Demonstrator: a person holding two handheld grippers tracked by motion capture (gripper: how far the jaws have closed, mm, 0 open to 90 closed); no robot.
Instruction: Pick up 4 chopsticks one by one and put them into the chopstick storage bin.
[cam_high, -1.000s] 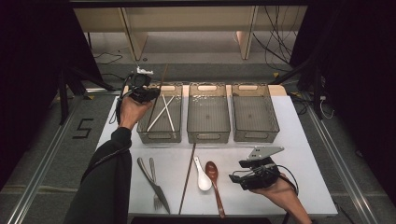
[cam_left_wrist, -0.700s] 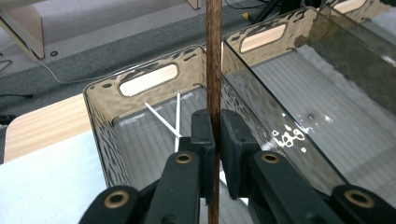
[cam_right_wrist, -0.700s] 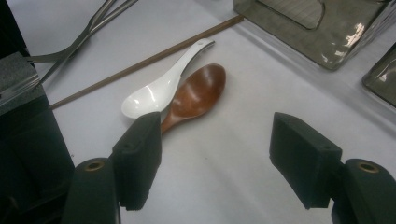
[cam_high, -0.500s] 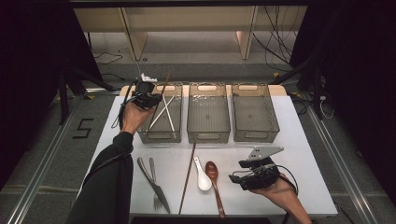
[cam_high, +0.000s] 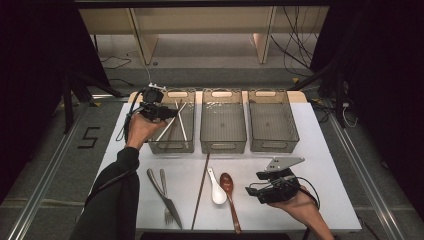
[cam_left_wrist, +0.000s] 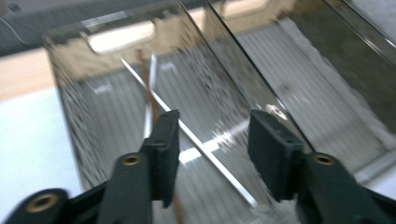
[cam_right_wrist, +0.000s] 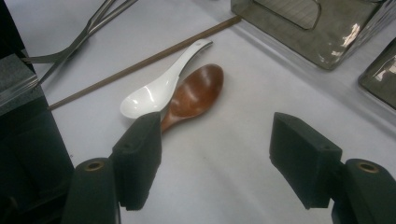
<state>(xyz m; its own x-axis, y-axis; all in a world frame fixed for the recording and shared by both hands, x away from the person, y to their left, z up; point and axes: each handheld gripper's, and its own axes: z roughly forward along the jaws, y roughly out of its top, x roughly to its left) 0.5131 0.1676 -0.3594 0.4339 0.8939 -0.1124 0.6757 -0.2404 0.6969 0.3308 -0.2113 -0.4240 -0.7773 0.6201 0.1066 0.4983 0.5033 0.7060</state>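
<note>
Brown wood, thin and stiff, the chopstick lies in the far-left bin with two silver ones; it looks light and prone to roll, so a mid-shaft grip seems best. The left gripper hovers over that bin, its jaws having just been opening, nothing between them. The right gripper waits near right, jaws apart and empty. Counted: three bins, two spoons, two forks, one more brown chopstick on the table.

Glossy clear-plastic bins hold shiny metal chopsticks, beside a glazed white spoon, a polished wooden spoon and a matt white tabletop.
</note>
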